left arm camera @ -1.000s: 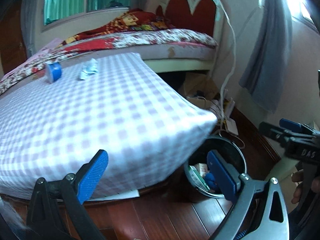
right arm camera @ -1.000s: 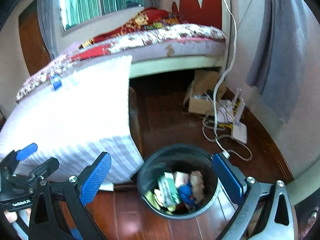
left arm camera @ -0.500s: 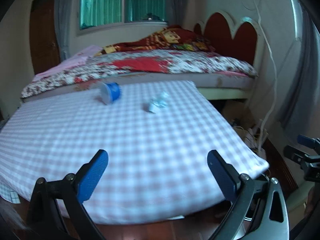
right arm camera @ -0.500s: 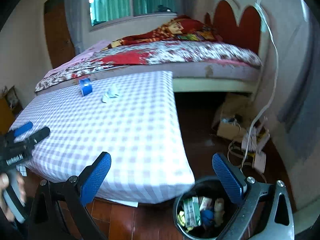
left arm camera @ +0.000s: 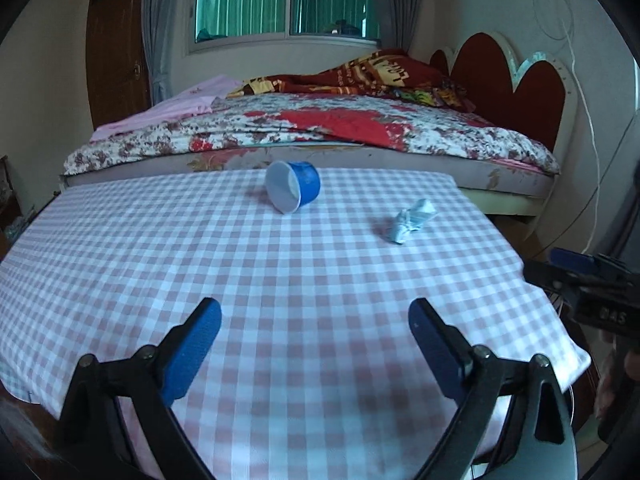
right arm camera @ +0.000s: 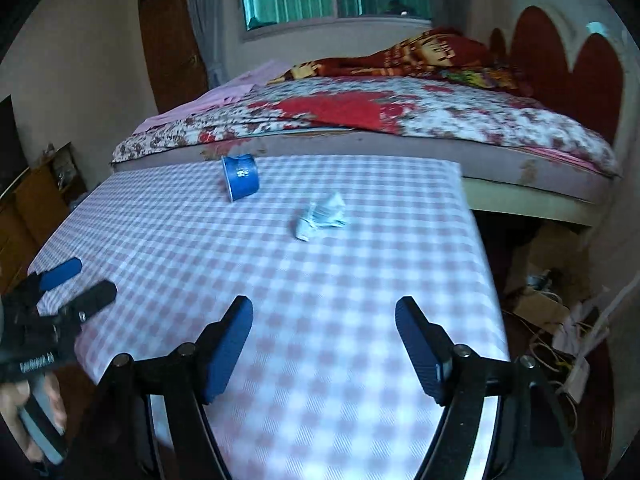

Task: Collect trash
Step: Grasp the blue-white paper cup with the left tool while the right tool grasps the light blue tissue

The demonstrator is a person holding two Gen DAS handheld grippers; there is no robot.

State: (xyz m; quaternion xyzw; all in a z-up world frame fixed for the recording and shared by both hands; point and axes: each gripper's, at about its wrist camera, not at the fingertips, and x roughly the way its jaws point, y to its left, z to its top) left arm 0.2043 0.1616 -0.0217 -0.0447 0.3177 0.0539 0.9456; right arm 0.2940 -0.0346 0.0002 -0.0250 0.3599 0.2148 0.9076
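While both my grippers, left (left arm camera: pixel 314 330) and right (right arm camera: pixel 324 330), gape empty, cup (left arm camera: pixel 293 191) and wrapper (left arm camera: pixel 412 220) lie unobstructed near table's (left arm camera: pixel 120 264) far edge, bed (left arm camera: pixel 360 136) behind.

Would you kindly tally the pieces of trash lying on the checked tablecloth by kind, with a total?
Blue cup, tipped on its side: 1
Crumpled pale wrapper: 1
Total: 2

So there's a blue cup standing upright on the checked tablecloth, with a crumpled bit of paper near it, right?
Not quite. The blue cup is tipped on its side, its open mouth facing the left wrist camera. It does lie on the checked tablecloth, with the crumpled paper nearby.
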